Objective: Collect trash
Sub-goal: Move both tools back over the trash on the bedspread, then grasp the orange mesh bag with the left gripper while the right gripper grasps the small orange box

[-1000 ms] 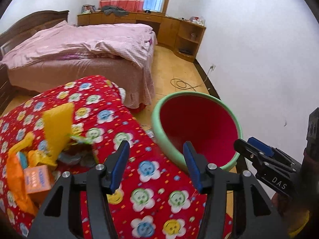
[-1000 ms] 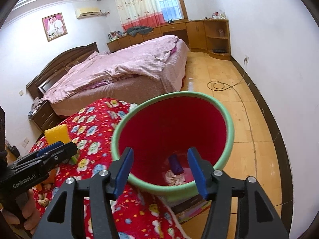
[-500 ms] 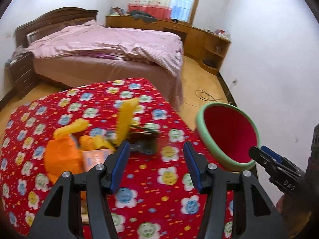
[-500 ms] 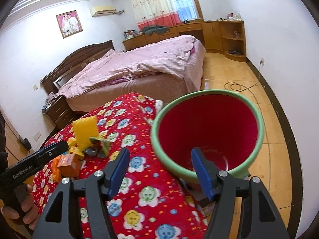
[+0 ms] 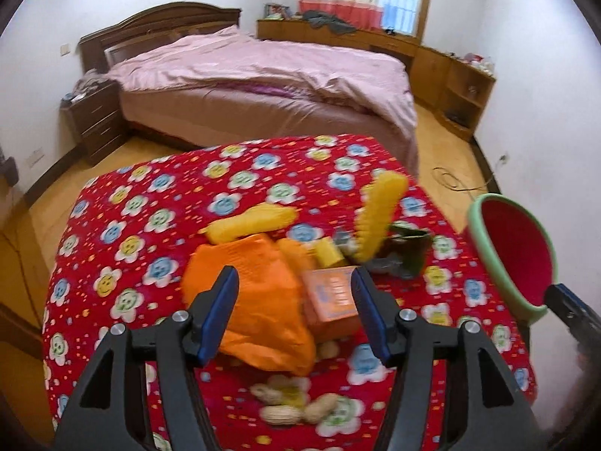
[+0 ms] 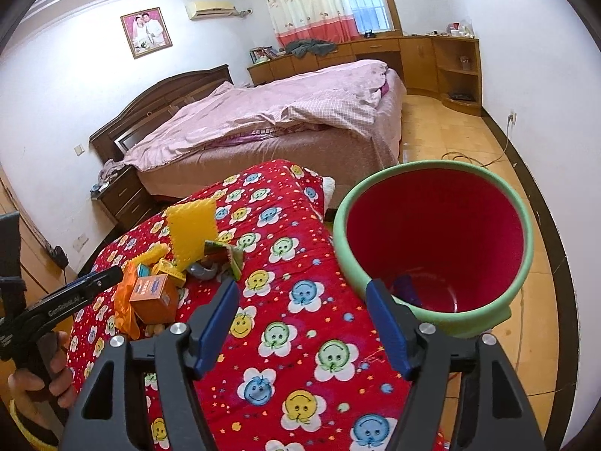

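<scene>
Left wrist view: the left gripper (image 5: 295, 310) tilts down over a trash pile on the quilted red cloth (image 5: 157, 195): a crinkled orange bag (image 5: 259, 300), a small orange box (image 5: 334, 295), a ridged yellow sheet (image 5: 379, 218), peanuts (image 5: 285, 409). Its jaws have just been opening and stand apart, gripping nothing.

Right wrist view: the right gripper (image 6: 304, 327) angles down between the cloth and the round red bin (image 6: 435, 233), green-rimmed, beside the table. Its jaws have also just been opening and are empty. A hand (image 6: 41, 379) holds the left gripper's handle.
</scene>
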Motion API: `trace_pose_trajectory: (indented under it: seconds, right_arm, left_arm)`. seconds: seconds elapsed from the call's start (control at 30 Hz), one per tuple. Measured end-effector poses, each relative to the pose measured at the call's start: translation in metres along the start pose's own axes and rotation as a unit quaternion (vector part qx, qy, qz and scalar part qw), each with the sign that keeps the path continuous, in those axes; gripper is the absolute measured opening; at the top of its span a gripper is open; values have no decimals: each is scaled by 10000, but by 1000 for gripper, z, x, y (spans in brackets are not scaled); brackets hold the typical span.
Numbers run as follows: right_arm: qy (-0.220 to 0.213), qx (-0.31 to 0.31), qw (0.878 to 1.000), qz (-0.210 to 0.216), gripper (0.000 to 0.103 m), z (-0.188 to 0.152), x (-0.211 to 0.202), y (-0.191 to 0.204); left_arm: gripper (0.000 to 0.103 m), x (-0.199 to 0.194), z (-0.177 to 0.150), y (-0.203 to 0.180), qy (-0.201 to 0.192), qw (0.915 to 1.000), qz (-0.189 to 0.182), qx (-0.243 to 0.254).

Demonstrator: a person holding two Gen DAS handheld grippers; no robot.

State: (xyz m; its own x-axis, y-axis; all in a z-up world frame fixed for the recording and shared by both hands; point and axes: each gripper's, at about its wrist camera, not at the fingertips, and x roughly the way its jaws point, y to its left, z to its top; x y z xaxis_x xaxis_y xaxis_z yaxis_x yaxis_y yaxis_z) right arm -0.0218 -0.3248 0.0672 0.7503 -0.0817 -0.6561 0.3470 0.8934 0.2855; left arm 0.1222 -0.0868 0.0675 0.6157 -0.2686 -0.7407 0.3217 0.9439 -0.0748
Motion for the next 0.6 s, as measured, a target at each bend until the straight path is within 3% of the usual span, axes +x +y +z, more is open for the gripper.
trace_pose_trajectory:
  seconds: [0.23, 0.6]
  right_arm:
    - [107, -62, 9999, 0, 75, -4, 8, 9]
    - [270, -162, 9995, 21, 75, -9, 22, 21]
  left_arm:
    - [62, 23, -7, 26, 279, 9991, 78, -302]
    - [62, 40, -17, 55, 432, 9965, 521, -483]
